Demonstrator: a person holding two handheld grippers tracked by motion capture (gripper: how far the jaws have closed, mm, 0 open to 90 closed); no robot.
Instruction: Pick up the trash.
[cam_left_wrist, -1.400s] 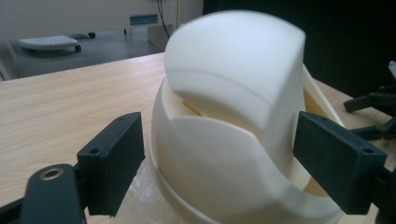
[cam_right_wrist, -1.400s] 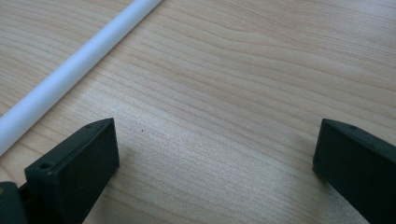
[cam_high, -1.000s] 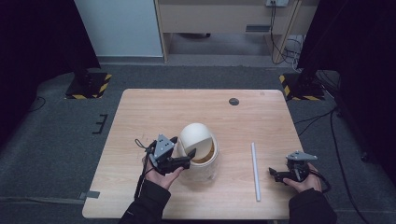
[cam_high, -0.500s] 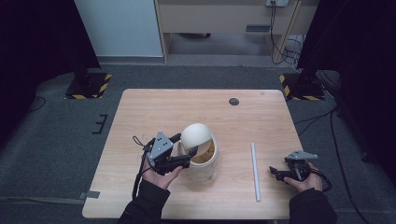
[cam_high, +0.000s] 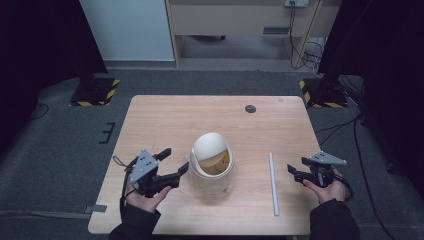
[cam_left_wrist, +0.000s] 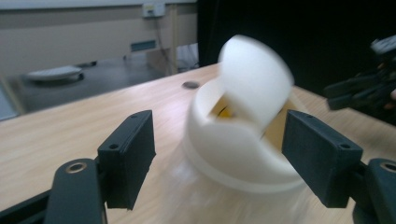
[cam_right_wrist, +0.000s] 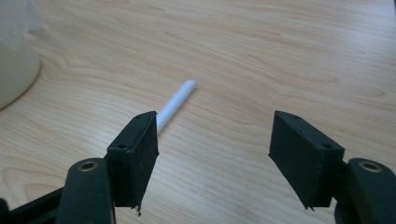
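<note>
The white cup (cam_high: 212, 170) with its lid tipped up stands mid-table; the left gripper (cam_high: 172, 165) has backed off it, jaws now wide, so it stands released. The right gripper (cam_high: 296, 172) waits wide beside the white straw (cam_high: 273, 182).

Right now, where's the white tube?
In the high view the white tube lies flat on the table, right of the lidded bin and just left of the right gripper, touching neither.
</note>
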